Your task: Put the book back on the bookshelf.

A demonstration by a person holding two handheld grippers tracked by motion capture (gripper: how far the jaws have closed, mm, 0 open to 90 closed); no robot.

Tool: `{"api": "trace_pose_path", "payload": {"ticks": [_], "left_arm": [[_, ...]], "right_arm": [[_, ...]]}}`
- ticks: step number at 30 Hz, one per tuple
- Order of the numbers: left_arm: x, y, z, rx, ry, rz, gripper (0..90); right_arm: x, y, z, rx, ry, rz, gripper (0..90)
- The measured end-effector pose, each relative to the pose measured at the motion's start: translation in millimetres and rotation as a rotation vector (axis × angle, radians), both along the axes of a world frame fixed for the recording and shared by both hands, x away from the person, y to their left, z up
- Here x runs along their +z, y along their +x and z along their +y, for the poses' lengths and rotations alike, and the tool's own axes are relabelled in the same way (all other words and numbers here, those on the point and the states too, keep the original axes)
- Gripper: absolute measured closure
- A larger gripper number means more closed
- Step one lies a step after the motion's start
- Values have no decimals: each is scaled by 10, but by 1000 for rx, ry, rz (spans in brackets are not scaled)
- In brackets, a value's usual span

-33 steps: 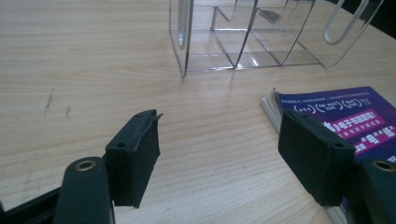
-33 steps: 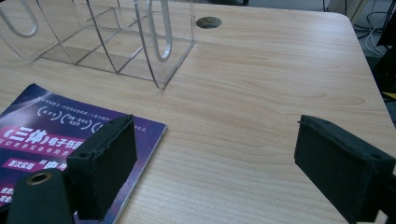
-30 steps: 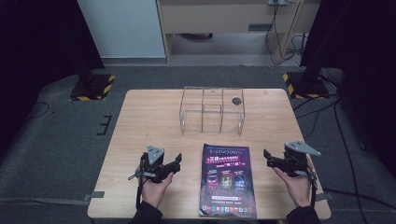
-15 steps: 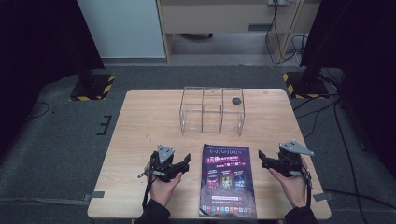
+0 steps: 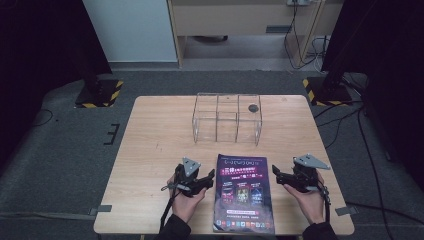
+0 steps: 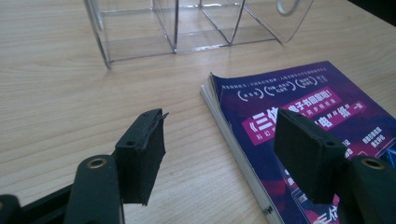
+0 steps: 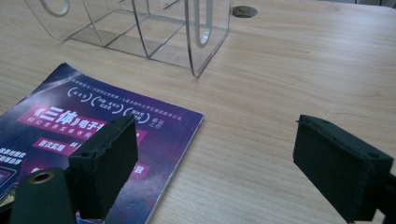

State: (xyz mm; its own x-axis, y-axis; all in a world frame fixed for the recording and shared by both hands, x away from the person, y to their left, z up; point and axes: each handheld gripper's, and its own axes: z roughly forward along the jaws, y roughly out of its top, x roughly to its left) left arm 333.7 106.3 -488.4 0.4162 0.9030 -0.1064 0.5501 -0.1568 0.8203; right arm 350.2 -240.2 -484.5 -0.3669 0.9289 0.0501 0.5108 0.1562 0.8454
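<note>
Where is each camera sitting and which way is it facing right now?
High view: above the person's side, looking forward and down at the table; forearms and both hand-held grippers show.
Left gripper view: on the left hand-held gripper, facing the magazine.
Right gripper view: on the right hand-held gripper.
Both share the magazine and clear organizer.

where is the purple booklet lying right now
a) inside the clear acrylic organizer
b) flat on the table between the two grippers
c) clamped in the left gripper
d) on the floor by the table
b: the purple booklet lies flat on the table, with the left gripper on one side and the right gripper on the other, both open with nothing between their fingers; the clear acrylic organizer stands apart, farther back.
</note>
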Motion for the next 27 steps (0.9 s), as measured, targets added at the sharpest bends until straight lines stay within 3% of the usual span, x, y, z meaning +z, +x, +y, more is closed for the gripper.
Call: {"api": "trace_pose_path", "payload": {"ticks": [22, 27], "left_arm": [[-256, 15, -291, -61, 39, 67, 367], [-320, 18, -335, -68, 53, 87, 372]], "right_arm": [[-242, -53, 116, 47, -28, 58, 168], [-277, -62, 141, 62, -16, 72, 180]]}}
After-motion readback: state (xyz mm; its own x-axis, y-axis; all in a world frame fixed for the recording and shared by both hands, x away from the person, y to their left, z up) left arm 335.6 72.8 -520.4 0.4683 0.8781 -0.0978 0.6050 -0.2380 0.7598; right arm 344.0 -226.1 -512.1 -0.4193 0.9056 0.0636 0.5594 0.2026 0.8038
